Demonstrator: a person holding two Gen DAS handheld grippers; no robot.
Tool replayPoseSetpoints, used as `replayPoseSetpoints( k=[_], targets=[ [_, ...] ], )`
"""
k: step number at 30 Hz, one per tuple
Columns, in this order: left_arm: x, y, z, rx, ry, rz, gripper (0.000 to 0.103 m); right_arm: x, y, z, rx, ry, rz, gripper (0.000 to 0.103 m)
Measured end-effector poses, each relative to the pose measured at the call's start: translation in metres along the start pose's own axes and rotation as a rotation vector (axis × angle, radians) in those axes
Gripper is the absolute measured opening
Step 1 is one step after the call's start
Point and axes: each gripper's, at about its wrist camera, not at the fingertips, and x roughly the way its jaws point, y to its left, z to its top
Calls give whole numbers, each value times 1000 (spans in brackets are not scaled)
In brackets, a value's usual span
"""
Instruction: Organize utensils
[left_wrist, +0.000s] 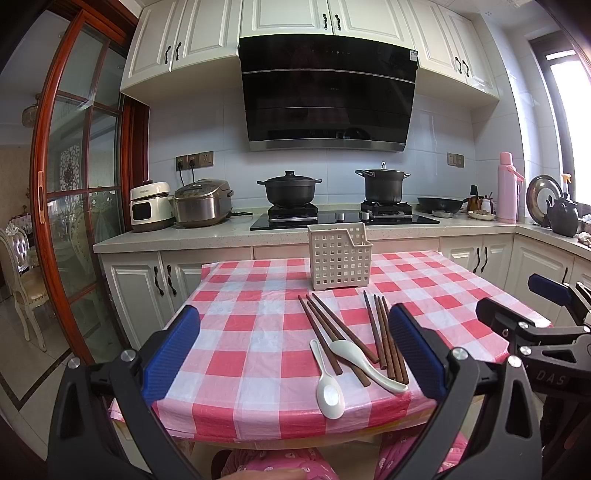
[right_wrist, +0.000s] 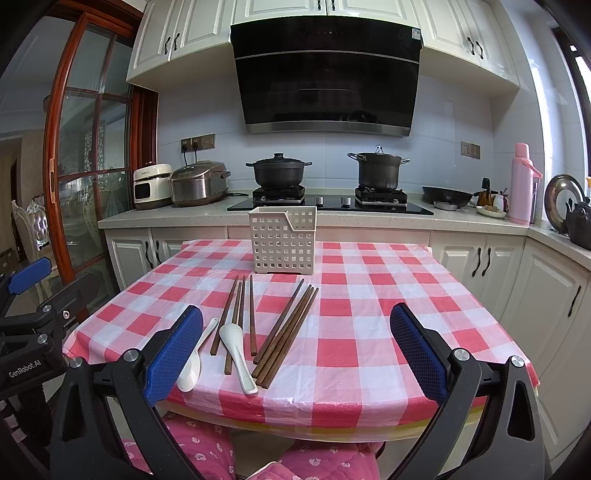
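Several brown chopsticks (left_wrist: 334, 332) (right_wrist: 284, 332) lie in two bunches near the front of a table with a red-and-white checked cloth (left_wrist: 240, 332) (right_wrist: 369, 314). Two white spoons lie there: one (left_wrist: 328, 391) (right_wrist: 190, 365) on the cloth, the other (left_wrist: 364, 363) (right_wrist: 236, 350) across the chopsticks. A white perforated holder (left_wrist: 340, 256) (right_wrist: 282, 242) stands upright at the far side. My left gripper (left_wrist: 293, 350) and right gripper (right_wrist: 295, 350) are both open and empty, held above the near table edge.
Behind the table runs a kitchen counter (left_wrist: 184, 236) with a stove, two black pots (left_wrist: 290, 188) (left_wrist: 382, 184), rice cookers (left_wrist: 201, 203), a pan and a pink flask (left_wrist: 508, 192). A glass door with a wooden frame (left_wrist: 74, 184) stands at left.
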Motion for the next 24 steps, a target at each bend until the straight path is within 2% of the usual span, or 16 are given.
replayPoseSetpoints(
  k=[24],
  targets=[
    [-2, -2, 0, 3, -1, -3, 98, -1, 3, -4, 1, 5, 5, 95]
  ],
)
